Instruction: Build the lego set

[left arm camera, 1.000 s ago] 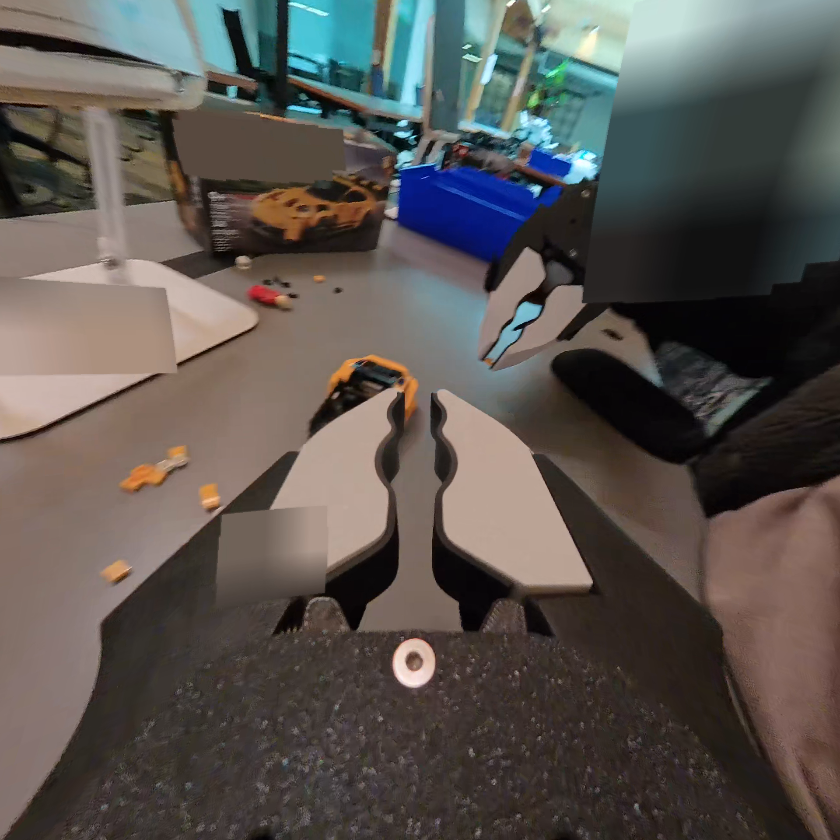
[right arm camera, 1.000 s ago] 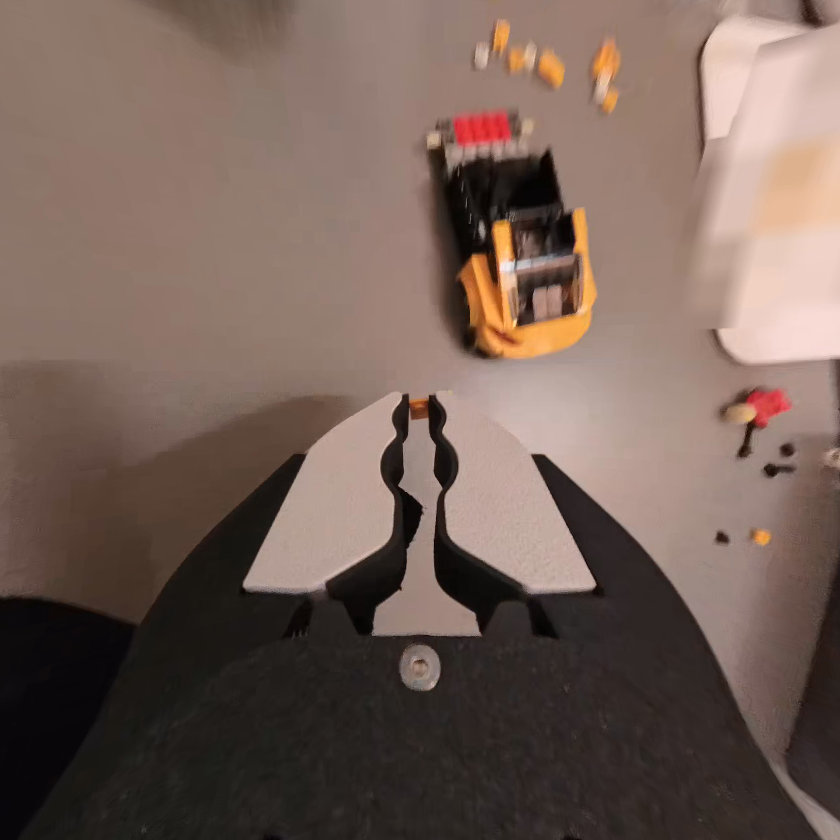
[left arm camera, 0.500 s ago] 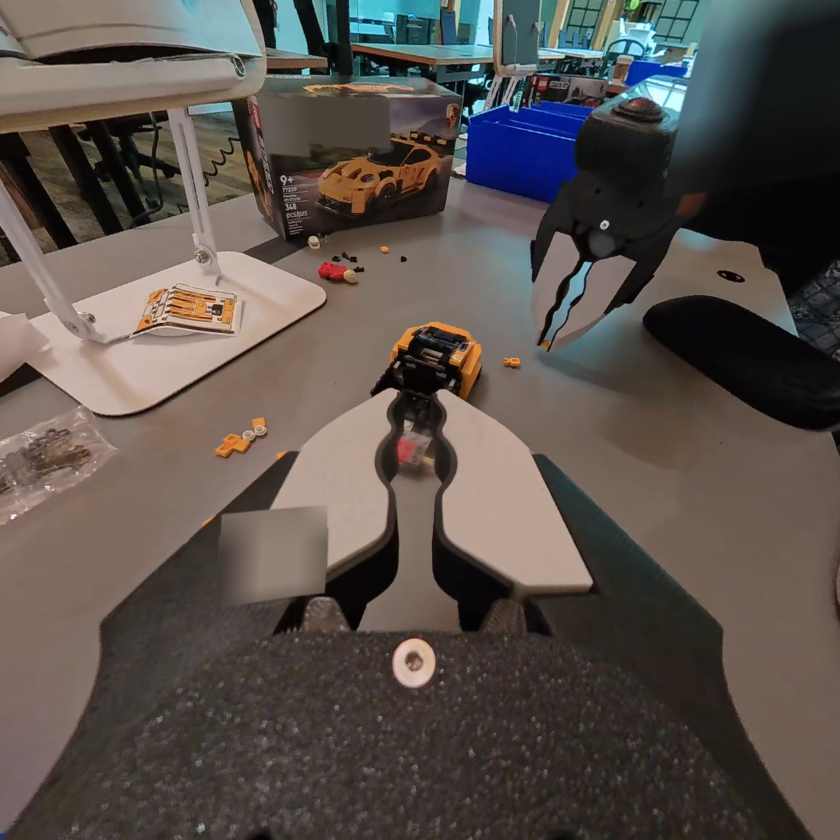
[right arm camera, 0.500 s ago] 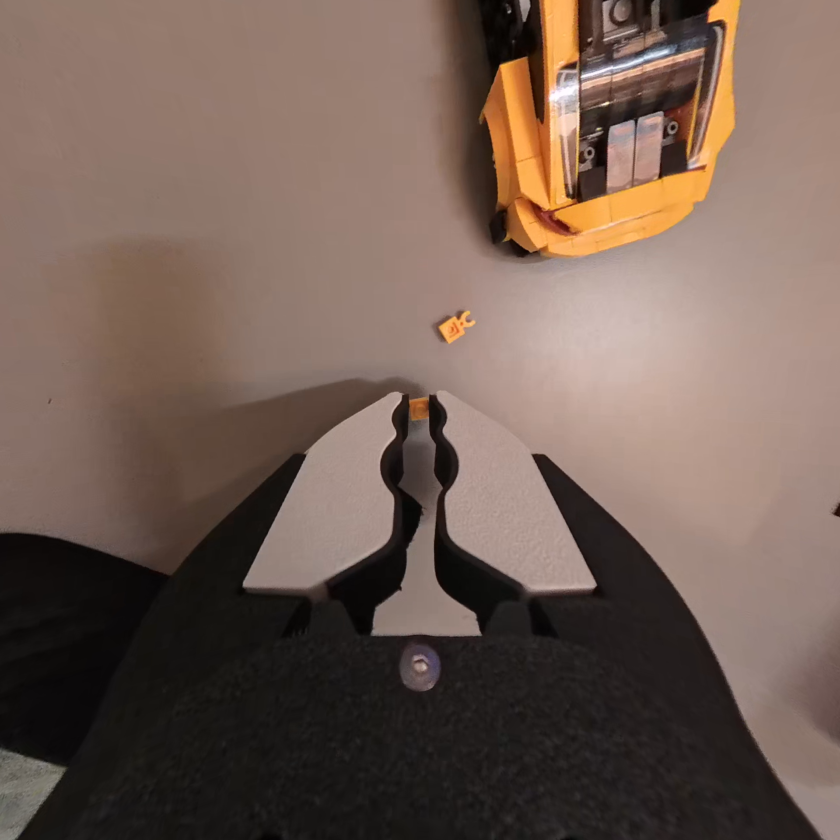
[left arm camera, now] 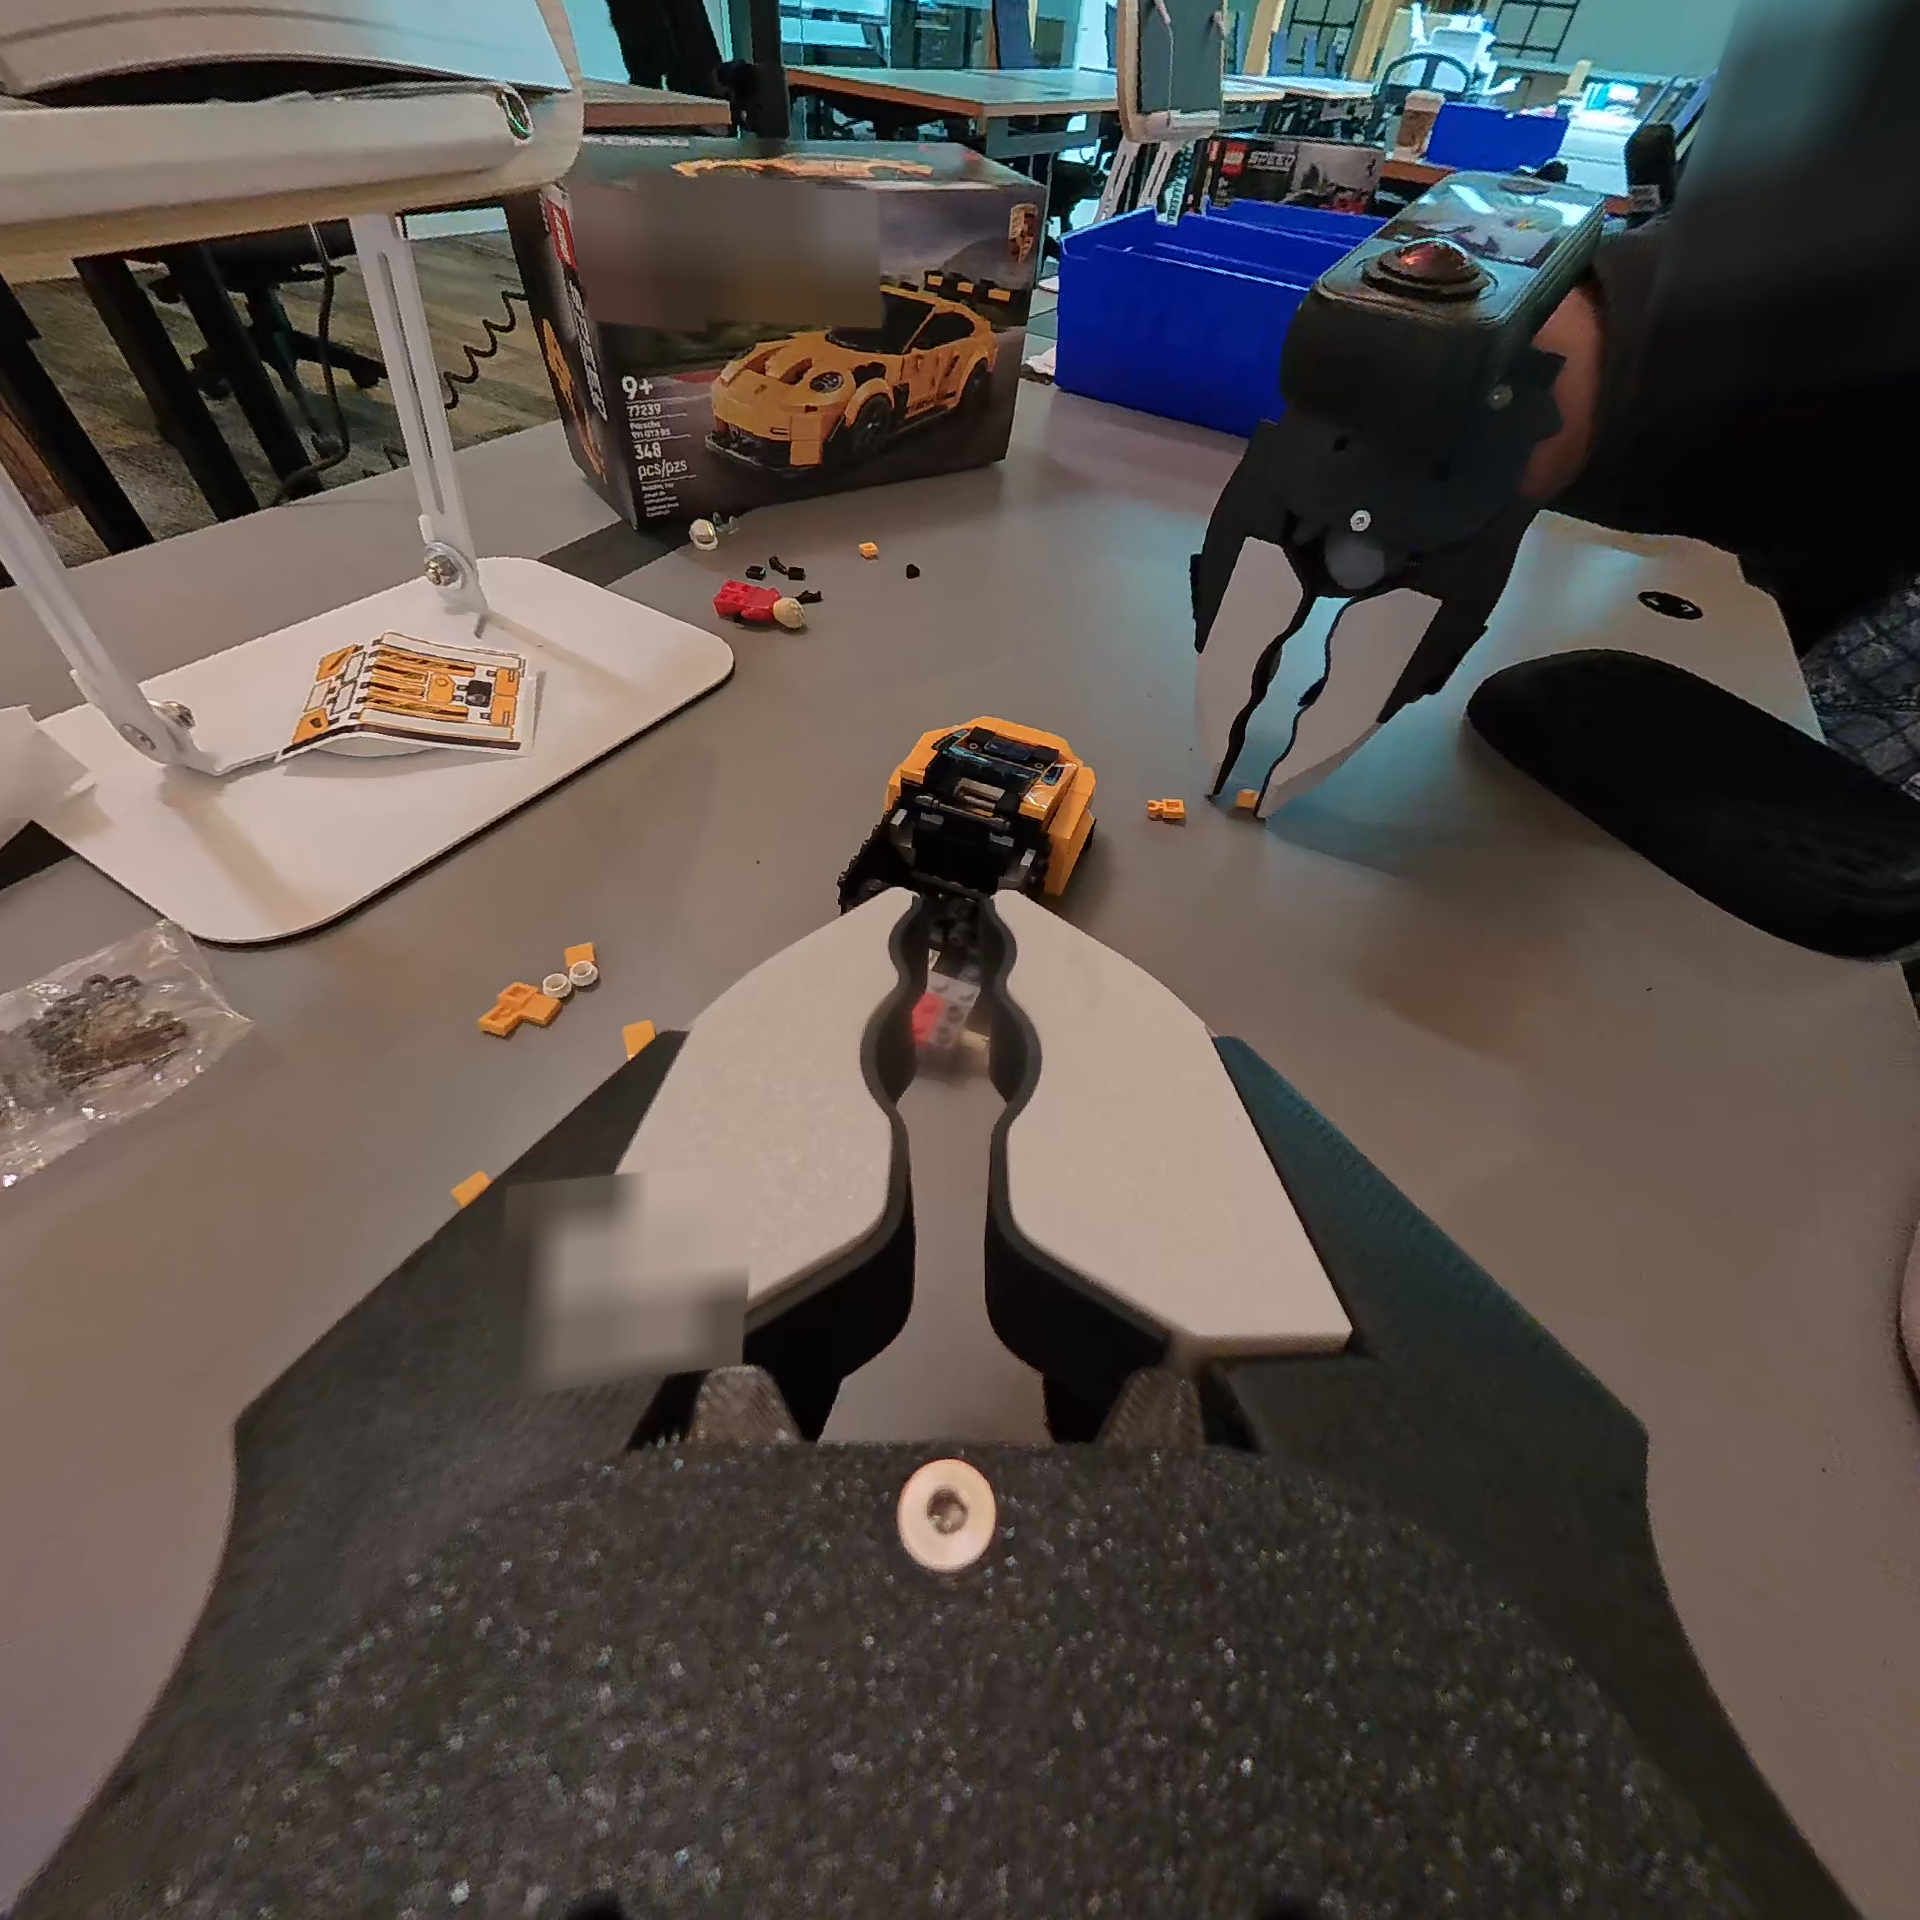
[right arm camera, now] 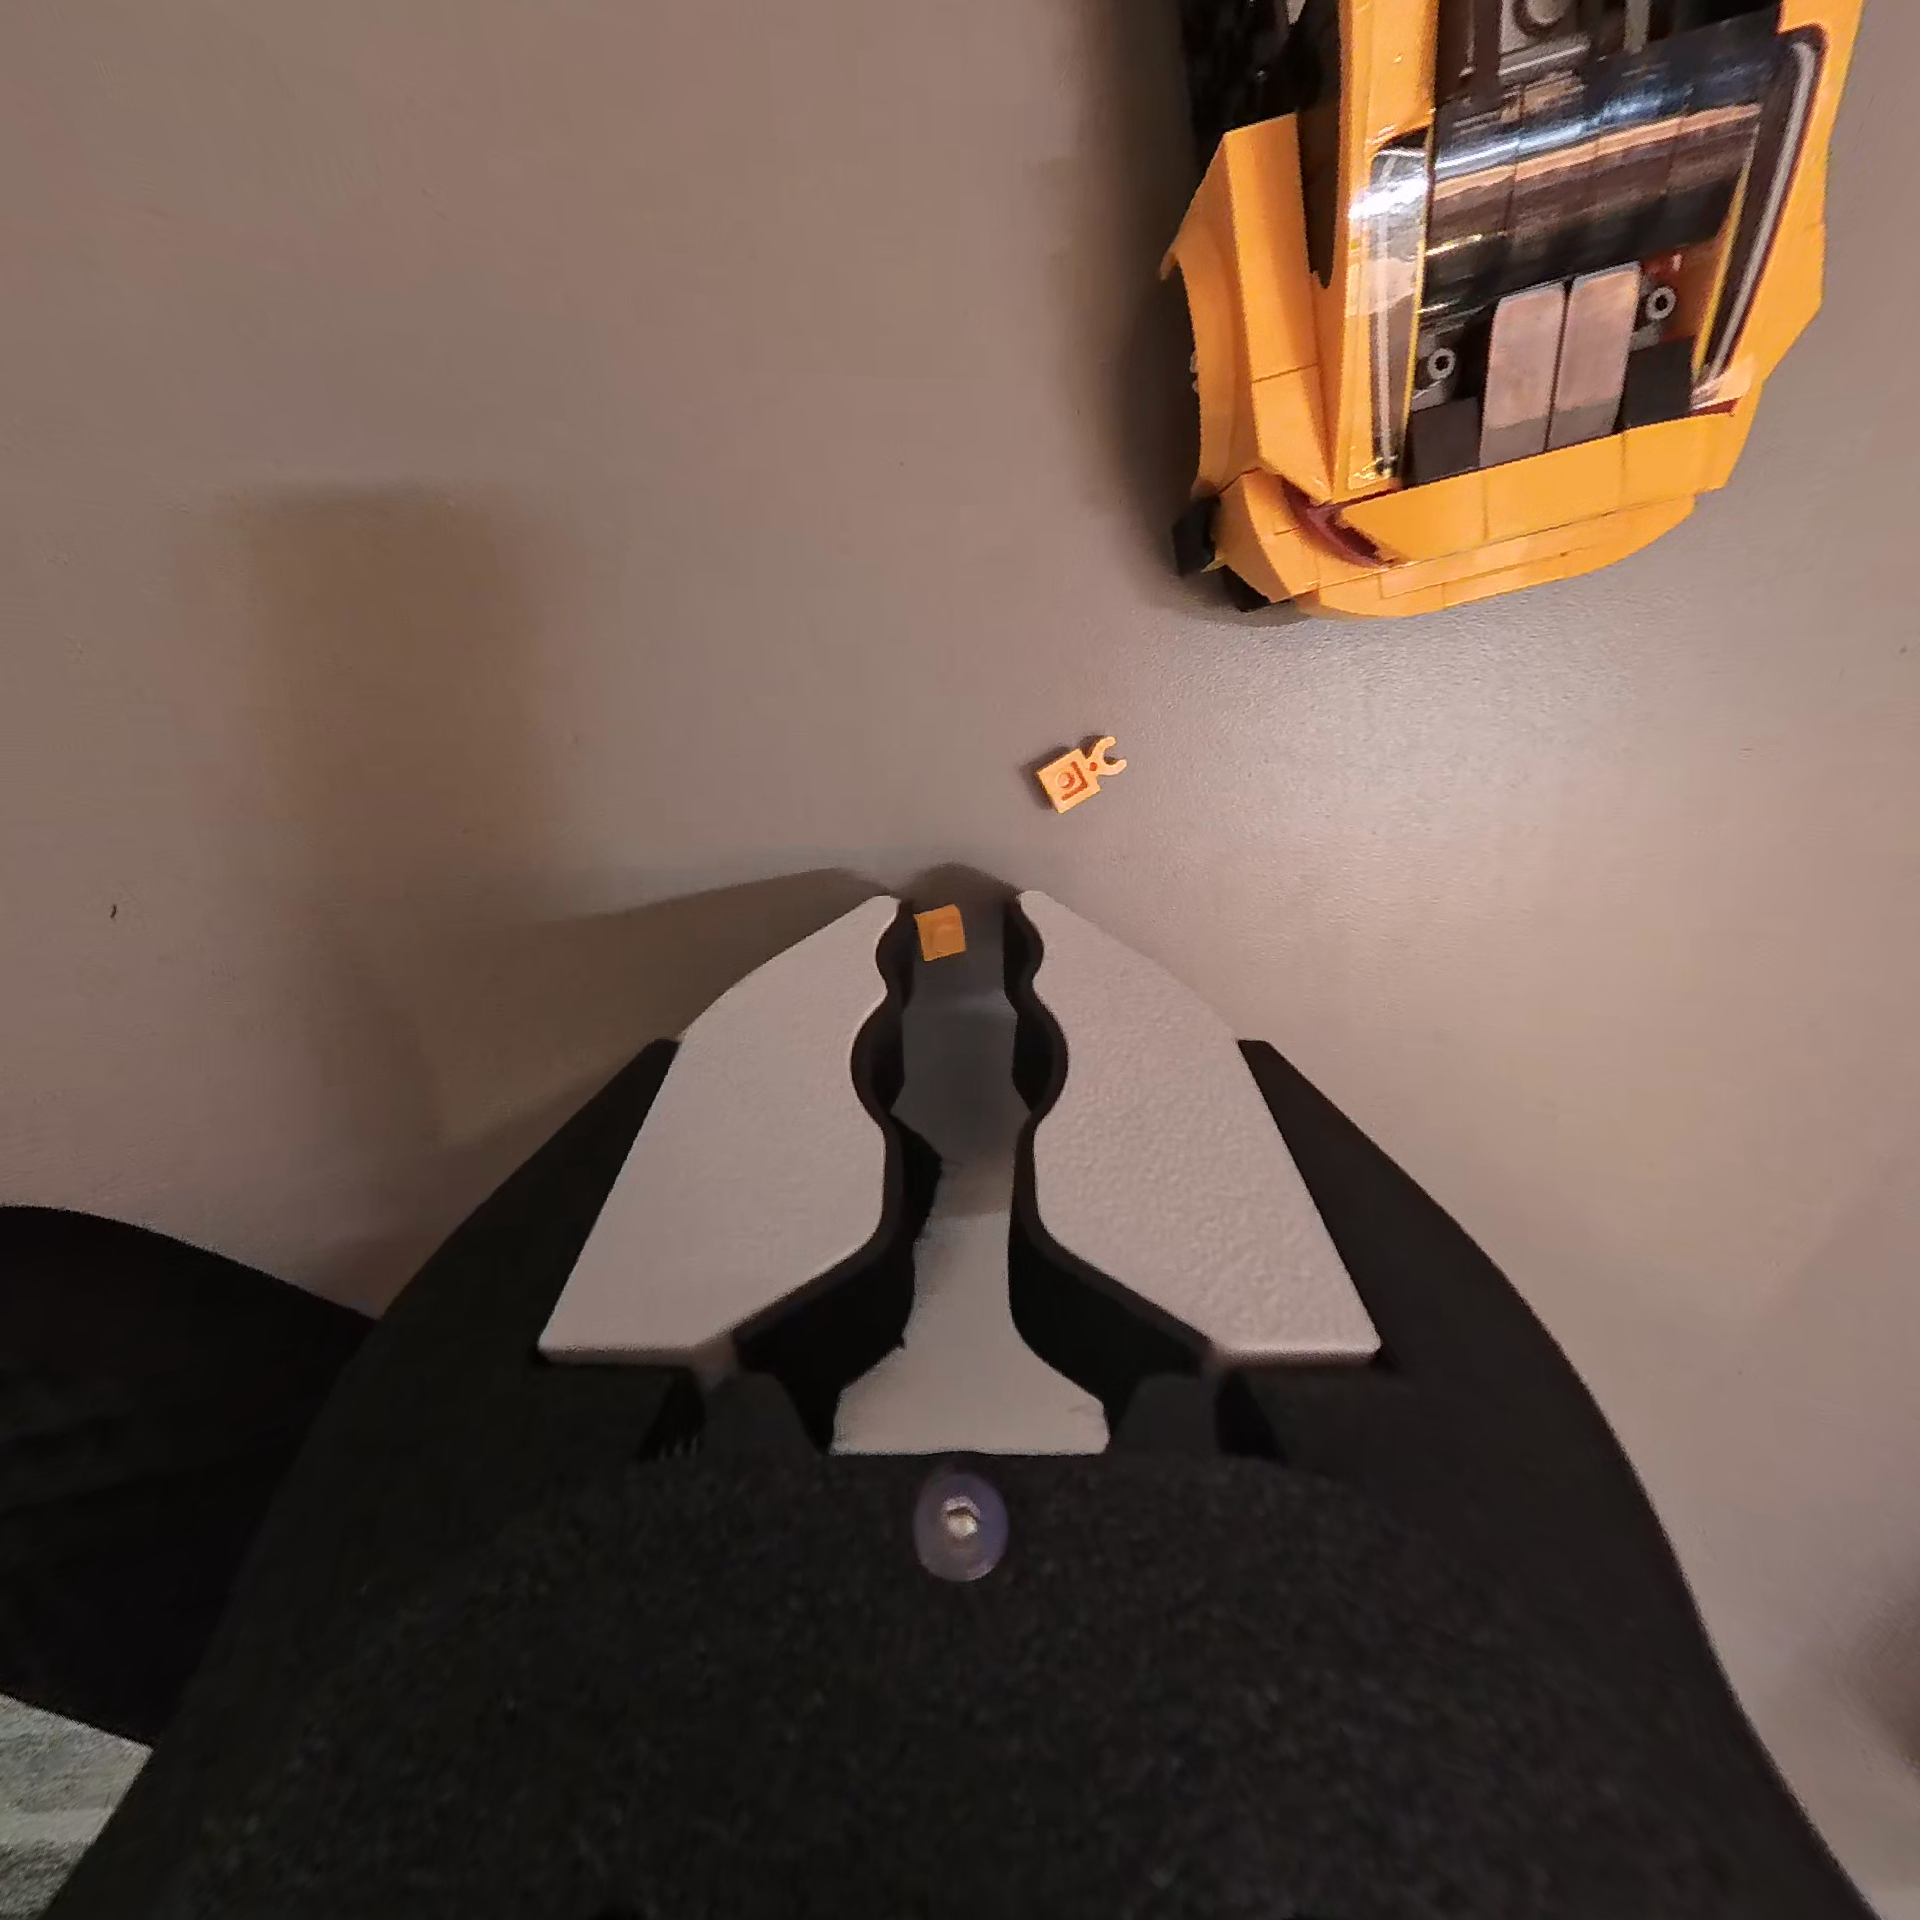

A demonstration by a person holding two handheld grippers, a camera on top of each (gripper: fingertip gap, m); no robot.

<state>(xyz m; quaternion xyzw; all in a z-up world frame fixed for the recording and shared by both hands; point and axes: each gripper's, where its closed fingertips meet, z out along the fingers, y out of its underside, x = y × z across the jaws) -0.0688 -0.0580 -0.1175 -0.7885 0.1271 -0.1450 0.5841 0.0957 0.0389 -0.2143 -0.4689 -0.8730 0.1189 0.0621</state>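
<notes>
The orange and black lego car [left arm camera: 987,769] stands mid-table; its front also shows in the right wrist view [right arm camera: 1455,312]. My left gripper [left arm camera: 949,904] is at the car's rear. Its jaws stand nearly closed around the black tail, and a red and white part shows in the gap. My right gripper [right arm camera: 956,909] points down at the table, right of the car, and also shows in the left wrist view [left arm camera: 1242,802]. Its jaws stand slightly apart. A tiny orange piece [right arm camera: 940,930] lies on the table between the tips, touching neither fingertip. An orange clip plate [right arm camera: 1075,779] lies just beyond.
The set's box [left arm camera: 790,332] stands at the back. A white stand base [left arm camera: 260,831] with a sticker sheet [left arm camera: 416,696] is on the left. A parts bag [left arm camera: 94,1039], loose orange pieces [left arm camera: 520,1008] and a red minifigure [left arm camera: 758,603] lie around. A blue bin [left arm camera: 1174,312] and a black pad [left arm camera: 1714,790] are on the right. Some 20 centimeters of space lies between my two pairs of fingers. The red minifigure [left arm camera: 758,603] sits 25 centimeters or so from the ends of my right fingers.
My right gripper came down close to the table beside the car, and its jaws parted, letting go of the tiny orange piece. My left gripper moved up onto the car's rear.
</notes>
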